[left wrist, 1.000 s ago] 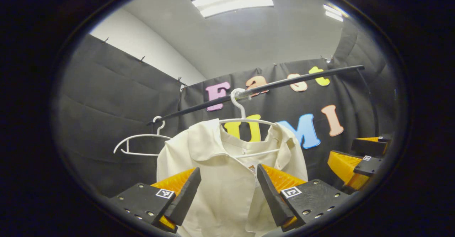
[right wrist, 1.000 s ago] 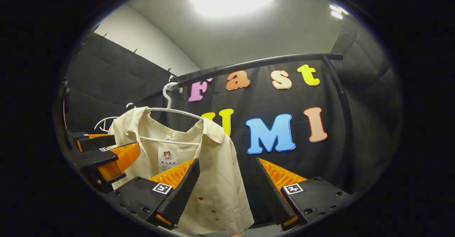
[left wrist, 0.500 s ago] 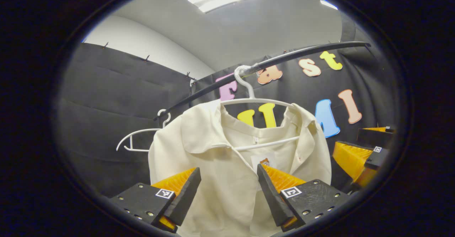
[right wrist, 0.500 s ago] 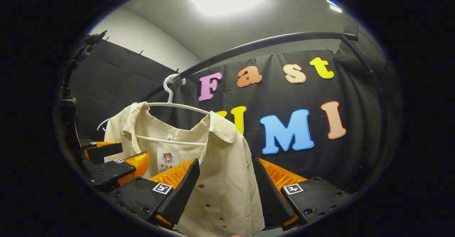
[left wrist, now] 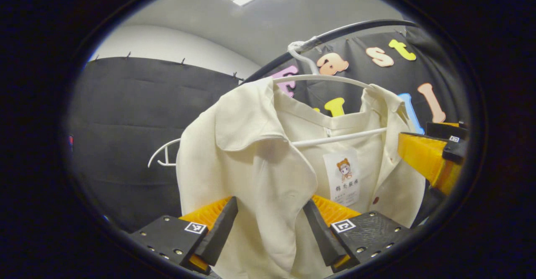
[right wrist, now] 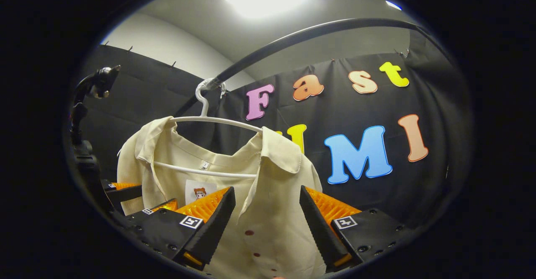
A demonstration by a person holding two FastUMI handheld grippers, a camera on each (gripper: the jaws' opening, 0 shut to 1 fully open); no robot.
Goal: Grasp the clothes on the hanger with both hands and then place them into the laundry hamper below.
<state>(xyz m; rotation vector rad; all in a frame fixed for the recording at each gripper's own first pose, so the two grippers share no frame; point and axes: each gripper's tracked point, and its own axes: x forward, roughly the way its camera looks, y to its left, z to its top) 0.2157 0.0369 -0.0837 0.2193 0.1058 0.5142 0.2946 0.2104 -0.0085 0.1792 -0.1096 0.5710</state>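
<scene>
Hanging from a white plastic hanger (left wrist: pixel 335 78) on a curved black metal rail (right wrist: pixel 301 38): a cream collared cloth shirt (left wrist: pixel 251 153), front placket falling open, a small white label below the inner collar. Pointing upward and forward at the garment, the left gripper (left wrist: pixel 270 228), jaws spread wide, the shirt's left front panel draping down through the gap between the two fingers, neither finger pressing on the fabric. Angling up likewise from the other side, the right gripper (right wrist: pixel 268 224), jaws also spread, straddling the buttoned front edge of the shirt (right wrist: pixel 268 212) just under the collar point, cloth passing between the fingers without being pinched. Showing at the right edge of the left gripper view, the right gripper again, close beside the shirt's far shoulder. Peeking out behind the shirt at left, a second, bare white hanger (left wrist: pixel 161 159). Standing at the far left of the right gripper view, a black jointed camera stand (right wrist: pixel 81 115).
</scene>
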